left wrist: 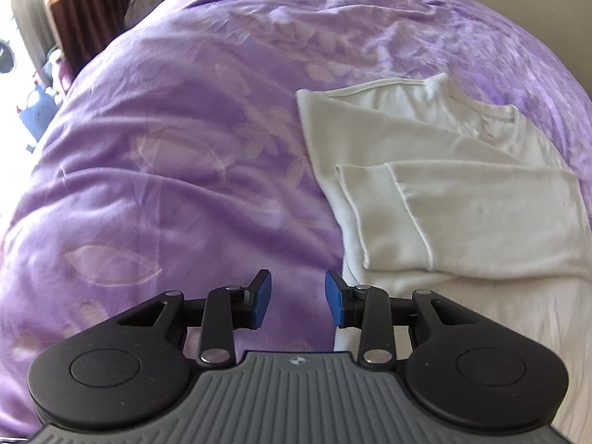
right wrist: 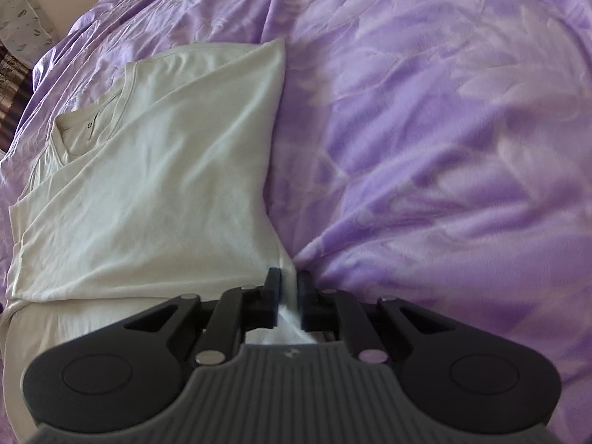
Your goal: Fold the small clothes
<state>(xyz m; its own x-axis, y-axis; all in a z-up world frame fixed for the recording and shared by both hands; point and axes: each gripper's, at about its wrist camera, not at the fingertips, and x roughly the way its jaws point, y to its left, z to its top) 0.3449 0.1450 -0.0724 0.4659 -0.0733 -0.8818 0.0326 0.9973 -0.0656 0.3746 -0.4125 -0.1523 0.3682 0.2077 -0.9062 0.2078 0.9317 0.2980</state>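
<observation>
While the white shirt (right wrist: 148,170) is lying on the purple blanket (right wrist: 425,148) with both sides already turned in, the right gripper (right wrist: 288,301) is pinching the shirt's near right corner, its jaws closed on a ridge of white cloth. The left gripper (left wrist: 296,299) is hanging just beside the shirt's (left wrist: 425,192) near left edge with its jaws standing apart and nothing between them (the blue pads (left wrist: 335,298) are showing bare). The sleeve (left wrist: 462,218) is lying folded across the body of the shirt, and the collar (right wrist: 88,129) is sitting at the far end.

The step in hand appears to be the lengthwise fold, bottom hem toward collar. To do it well:

1. The left gripper should be taking the matching near corner before any lift, so that both corners are rising together.
2. Both layers should be sitting inside each grip; a single layer is likely to let the tucked side fall open.
3. The hem should be travelling low and level toward the collar, keeping the folded sleeve undisturbed.
4. The soft blanket is offering little resistance, so the cloth should be lifted, not dragged.
</observation>
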